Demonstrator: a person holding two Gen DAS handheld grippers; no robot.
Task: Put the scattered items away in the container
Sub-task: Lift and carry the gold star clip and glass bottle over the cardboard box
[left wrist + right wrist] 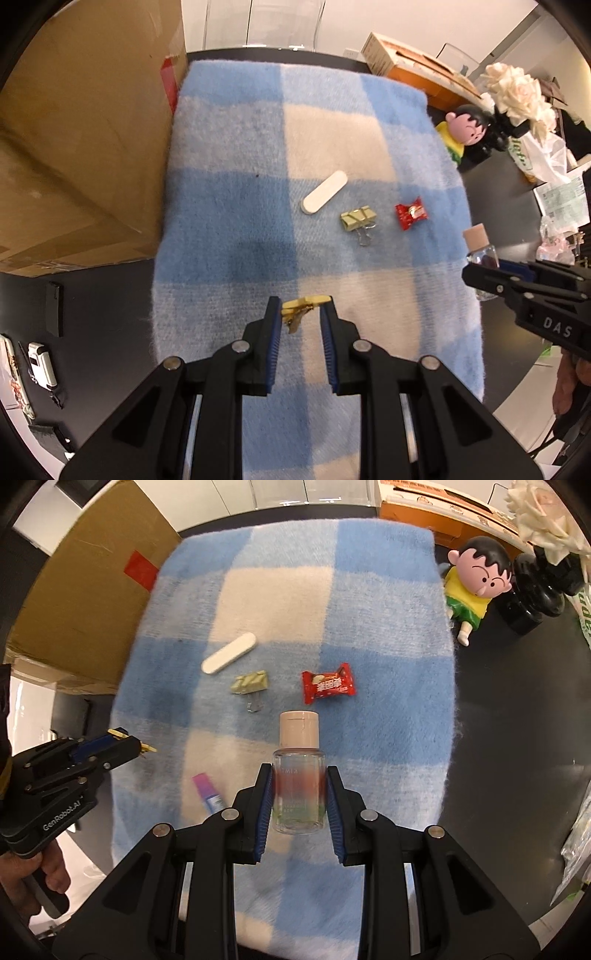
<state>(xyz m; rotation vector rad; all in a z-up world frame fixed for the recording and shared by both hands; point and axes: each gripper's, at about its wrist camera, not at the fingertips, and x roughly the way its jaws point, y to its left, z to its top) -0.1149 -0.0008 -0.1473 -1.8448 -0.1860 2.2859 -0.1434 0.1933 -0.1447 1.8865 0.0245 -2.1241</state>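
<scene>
My left gripper (300,308) is shut on a yellow clip (303,306) and holds it above the blue-and-cream checked blanket (229,221). It shows at the left of the right wrist view (129,740). My right gripper (299,775) is shut on a clear bottle with a beige cap (299,760); the bottle also shows at the right of the left wrist view (480,251). On the blanket lie a white nail file (325,192) (229,658), a gold binder clip (359,220) (250,684), a red candy wrapper (410,213) (328,687) and a small pink-purple tube (209,794).
A large cardboard box (74,147) (88,602) stands to the left of the blanket. A cartoon figurine (474,587), a black vase with white roses (517,99) and an orange box (424,74) stand on the dark table at the right. Small items lie at the far left (40,363).
</scene>
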